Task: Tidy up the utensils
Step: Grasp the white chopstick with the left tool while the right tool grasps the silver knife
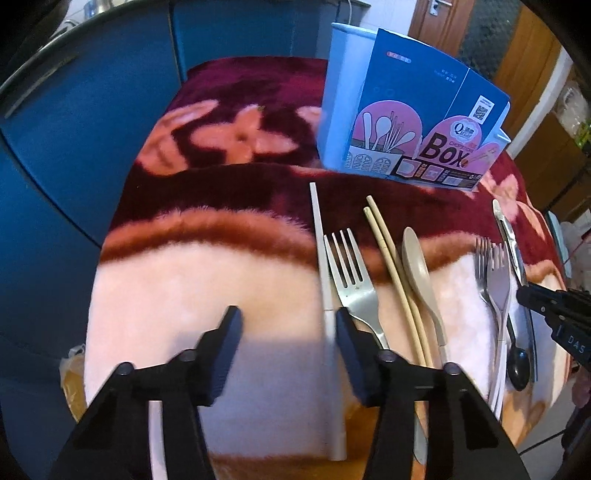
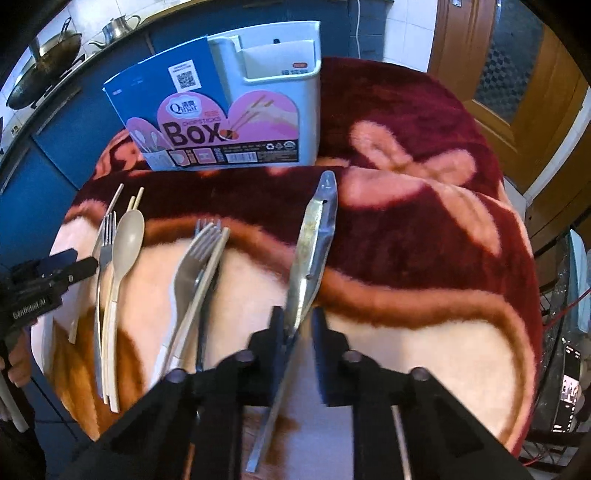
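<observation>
Utensils lie in a row on a plush maroon-and-peach blanket (image 1: 207,280). My left gripper (image 1: 288,328) is open. A white chopstick (image 1: 321,258) lies between its jaws, close to the right finger, and a steel fork (image 1: 351,277) runs under that finger. To their right lie beige chopsticks (image 1: 391,266), a beige spoon (image 1: 417,262), two stacked forks (image 1: 495,273) and a black spoon (image 1: 517,365). My right gripper (image 2: 298,328) is shut on a long steel utensil (image 2: 314,236) with a pointed tip. A white utensil holder (image 2: 280,74) with a blue "Box" card (image 2: 177,110) stands behind them.
The table is round and drops off on every side. Blue cabinets (image 1: 92,129) stand behind it. A wok (image 2: 44,70) and a kettle (image 2: 118,27) sit on the counter. A wooden door (image 2: 517,74) is at the right. A person's hand (image 2: 14,362) holds the left gripper.
</observation>
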`<state>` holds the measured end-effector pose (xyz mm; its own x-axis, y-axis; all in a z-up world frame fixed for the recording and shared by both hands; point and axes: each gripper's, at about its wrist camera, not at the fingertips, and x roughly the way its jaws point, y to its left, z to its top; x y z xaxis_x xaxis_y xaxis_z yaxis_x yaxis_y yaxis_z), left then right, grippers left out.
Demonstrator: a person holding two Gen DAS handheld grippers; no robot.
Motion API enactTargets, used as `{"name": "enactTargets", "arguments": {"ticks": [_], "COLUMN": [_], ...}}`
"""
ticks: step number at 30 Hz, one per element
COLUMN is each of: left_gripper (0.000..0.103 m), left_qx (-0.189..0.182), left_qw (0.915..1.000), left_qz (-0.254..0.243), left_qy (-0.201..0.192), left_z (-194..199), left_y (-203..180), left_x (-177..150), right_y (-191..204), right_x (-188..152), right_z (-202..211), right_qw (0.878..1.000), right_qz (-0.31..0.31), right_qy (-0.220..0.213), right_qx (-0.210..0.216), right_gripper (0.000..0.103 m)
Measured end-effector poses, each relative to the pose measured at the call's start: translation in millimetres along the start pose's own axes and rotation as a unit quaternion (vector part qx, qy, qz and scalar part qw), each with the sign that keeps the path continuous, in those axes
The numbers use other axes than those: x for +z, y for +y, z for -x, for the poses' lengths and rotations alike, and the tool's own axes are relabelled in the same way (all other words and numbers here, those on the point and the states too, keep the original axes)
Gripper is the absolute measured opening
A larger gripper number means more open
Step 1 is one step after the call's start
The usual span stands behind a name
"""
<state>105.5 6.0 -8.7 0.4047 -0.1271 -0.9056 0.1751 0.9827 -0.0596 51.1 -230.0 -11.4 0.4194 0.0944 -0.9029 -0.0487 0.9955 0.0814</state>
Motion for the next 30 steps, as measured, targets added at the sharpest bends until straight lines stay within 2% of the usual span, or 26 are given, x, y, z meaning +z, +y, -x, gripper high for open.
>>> {"name": "enactTargets", "arguments": {"ticks": [9, 14, 18, 22, 25, 26, 27, 30], "left_gripper": [0.042, 0.042, 0.042, 0.04, 0.022, 0.013, 0.009, 0.006], "left_qx": [-0.016, -0.014, -0.019, -0.019, -0.033, -0.04, -0.051, -0.059], "left_qw": [0.9985, 0.9951, 0.9918, 0.9904, 0.9909, 0.9906, 0.9903, 0.991], "left_qz": [0.0, -0.041, -0.057, -0.065, -0.06, -0.058, -0.054, -0.05], "left_qy": [0.053, 0.089, 0.113, 0.12, 0.116, 0.117, 0.118, 0.109], "left_z": [-6, -15, -18, -19, -17, -17, -16, -15], "left_y": [1, -7, -9, -12, -13, -12, -13, -13], "left_x": [17, 29, 35, 39, 40, 41, 41, 38], "right_y": [-5, 0, 1, -3, -5, -6, -7, -7], "right_x": [-2, 9, 21, 31, 37, 39, 41, 42], "right_z": [2, -2, -7, -13, -16, -17, -18, -18], "right_qw": [0.999, 0.998, 0.996, 0.995, 0.994, 0.994, 0.994, 0.995], "right_qz": [0.016, 0.028, 0.034, 0.03, 0.024, 0.024, 0.024, 0.024], "right_qy": [0.036, 0.06, 0.082, 0.099, 0.104, 0.104, 0.103, 0.097], "right_qx": [-0.004, -0.012, -0.012, -0.002, 0.008, 0.01, 0.012, 0.014], "right_gripper": [0.013, 0.014, 0.022, 0.025, 0.026, 0.026, 0.026, 0.025]}}
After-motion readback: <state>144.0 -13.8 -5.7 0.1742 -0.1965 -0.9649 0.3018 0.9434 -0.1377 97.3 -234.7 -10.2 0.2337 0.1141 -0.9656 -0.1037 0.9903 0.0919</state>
